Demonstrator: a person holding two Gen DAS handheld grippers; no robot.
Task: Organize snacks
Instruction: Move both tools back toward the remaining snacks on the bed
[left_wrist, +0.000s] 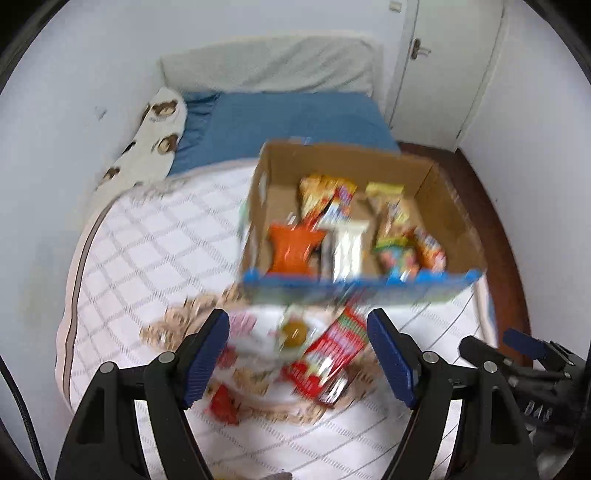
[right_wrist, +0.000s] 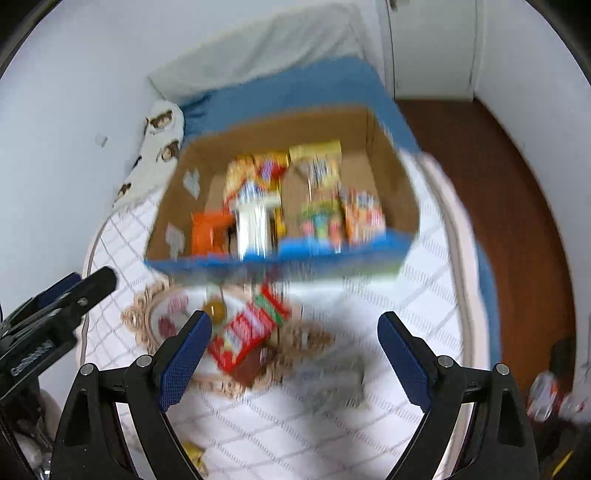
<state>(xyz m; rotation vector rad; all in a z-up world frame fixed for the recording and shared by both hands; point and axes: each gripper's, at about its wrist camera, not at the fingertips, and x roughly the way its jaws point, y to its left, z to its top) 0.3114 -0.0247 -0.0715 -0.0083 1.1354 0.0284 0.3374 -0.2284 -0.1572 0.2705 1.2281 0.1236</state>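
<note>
Left gripper (left_wrist: 297, 356) and right gripper (right_wrist: 295, 356): jaws wide, empty. Red packet (right_wrist: 245, 334) on tray (right_wrist: 142, 319), seemingly uppermost; pinch its long edges, then carry to box (right_wrist: 391, 177).

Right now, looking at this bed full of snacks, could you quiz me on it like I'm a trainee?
1. True or false: the cardboard box already has snack packets in it.
2. Which lies outside the box, on the oval tray? A) orange packet B) red packet C) silvery packet
3. Fill in: neither the left gripper nor the right gripper is ____ anything.

Key: 1 true; 2 B; 3 holding. Both stand open above the bedcover.
</note>
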